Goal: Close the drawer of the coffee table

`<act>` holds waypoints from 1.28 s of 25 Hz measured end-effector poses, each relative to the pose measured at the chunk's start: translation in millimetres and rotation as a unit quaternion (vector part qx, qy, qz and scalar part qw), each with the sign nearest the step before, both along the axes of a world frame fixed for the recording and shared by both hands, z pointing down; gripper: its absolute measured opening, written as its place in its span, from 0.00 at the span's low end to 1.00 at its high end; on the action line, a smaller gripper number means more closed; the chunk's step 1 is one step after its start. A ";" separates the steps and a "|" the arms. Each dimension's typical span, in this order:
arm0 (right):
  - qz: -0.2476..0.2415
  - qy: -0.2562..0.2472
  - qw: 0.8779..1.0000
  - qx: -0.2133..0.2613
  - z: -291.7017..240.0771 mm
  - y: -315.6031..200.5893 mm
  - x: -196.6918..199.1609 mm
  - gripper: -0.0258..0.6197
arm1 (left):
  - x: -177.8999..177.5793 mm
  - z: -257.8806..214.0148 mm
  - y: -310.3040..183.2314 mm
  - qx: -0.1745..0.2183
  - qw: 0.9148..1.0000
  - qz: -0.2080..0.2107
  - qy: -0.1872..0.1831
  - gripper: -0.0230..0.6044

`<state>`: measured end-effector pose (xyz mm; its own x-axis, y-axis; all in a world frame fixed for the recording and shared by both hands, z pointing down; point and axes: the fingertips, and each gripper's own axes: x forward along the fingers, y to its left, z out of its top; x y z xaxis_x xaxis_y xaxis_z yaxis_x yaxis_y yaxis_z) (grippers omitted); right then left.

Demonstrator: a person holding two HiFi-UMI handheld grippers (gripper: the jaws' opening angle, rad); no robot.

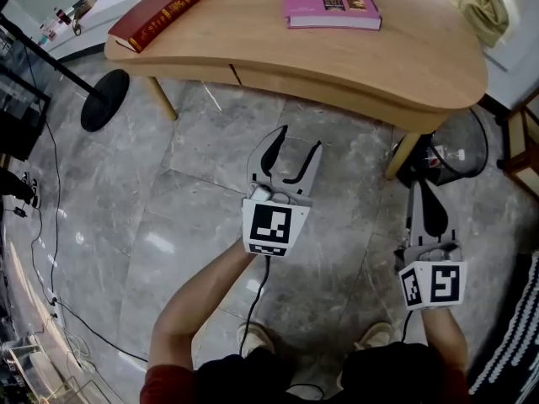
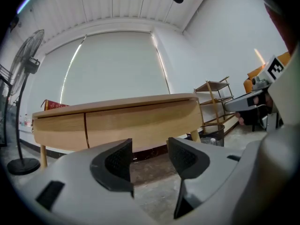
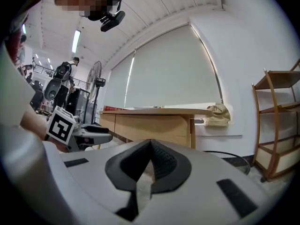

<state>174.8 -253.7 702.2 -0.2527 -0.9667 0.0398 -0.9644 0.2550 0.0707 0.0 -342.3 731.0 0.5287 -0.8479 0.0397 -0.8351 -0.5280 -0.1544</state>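
Observation:
The wooden coffee table (image 1: 404,57) fills the top of the head view. Its drawer fronts (image 1: 324,89) lie flush along the near edge, split by a thin seam. In the left gripper view the drawer front (image 2: 140,121) looks flush with the table's side. My left gripper (image 1: 300,140) hovers over the floor just short of that edge, open and empty (image 2: 150,161). Further right and lower, my right gripper (image 1: 418,185) sits by the table leg (image 1: 402,154), shut with nothing in it (image 3: 150,162).
A red book (image 1: 164,8) and a pink book (image 1: 330,0) lie on the table. A fan base (image 1: 105,99) stands at the left and a wire bin (image 1: 459,146) at the right. A wooden shelf (image 2: 213,102) and a cloth bag (image 1: 472,2) are beyond the table. Cables run along the floor at the left.

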 end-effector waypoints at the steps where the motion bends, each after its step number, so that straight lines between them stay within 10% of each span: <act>1: -0.002 0.002 1.000 0.001 0.1 2.0 -2.8 0.04 | -2.2 0.0 7.6 -0.001 1.000 0.004 0.001 0.40; 14: -0.045 0.052 0.998 0.013 10.2 29.1 -36.5 0.04 | -46.7 -3.4 89.5 -0.013 0.998 -0.017 0.058 0.40; 32: -0.067 0.036 0.996 -0.035 87.3 70.0 -45.8 0.04 | -75.3 95.8 147.9 -0.051 0.995 -0.084 0.005 0.40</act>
